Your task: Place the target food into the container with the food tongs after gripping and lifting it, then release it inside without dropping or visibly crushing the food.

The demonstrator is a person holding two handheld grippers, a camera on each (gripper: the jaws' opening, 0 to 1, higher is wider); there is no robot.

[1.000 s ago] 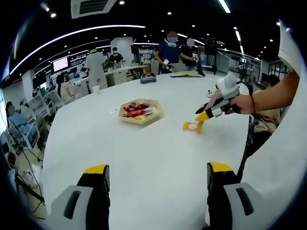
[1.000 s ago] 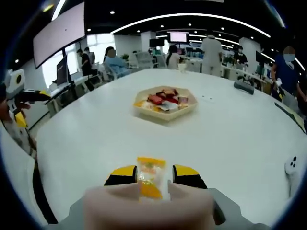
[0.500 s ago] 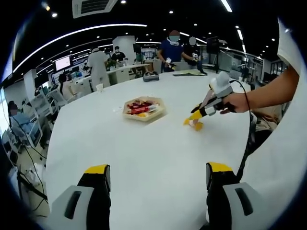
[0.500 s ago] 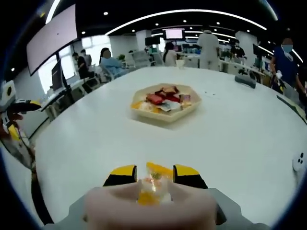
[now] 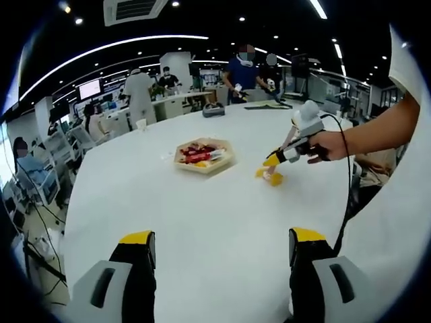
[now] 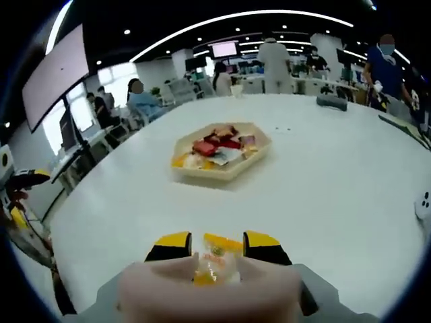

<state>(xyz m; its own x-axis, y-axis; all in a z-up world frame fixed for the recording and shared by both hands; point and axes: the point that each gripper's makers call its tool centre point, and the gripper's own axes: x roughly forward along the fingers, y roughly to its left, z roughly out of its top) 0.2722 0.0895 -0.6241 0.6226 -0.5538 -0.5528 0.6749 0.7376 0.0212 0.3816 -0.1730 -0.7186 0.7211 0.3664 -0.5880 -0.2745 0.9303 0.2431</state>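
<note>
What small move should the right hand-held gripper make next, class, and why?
Probably carry the packet forward to over the tray. The right hand-held gripper is shut on the orange snack packet, and the hexagonal tray of wrapped snacks lies ahead on the white table.

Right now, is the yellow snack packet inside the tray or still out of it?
Out. The right tongs are shut on the yellow snack packet, held short of the tray, which already holds other wrapped snacks.

I see bright ceiling strip lights (image 6: pixel 236 17), glare on white table (image 5: pixel 222 215), strong fisheye bending edges, near foreground blurred.
</note>
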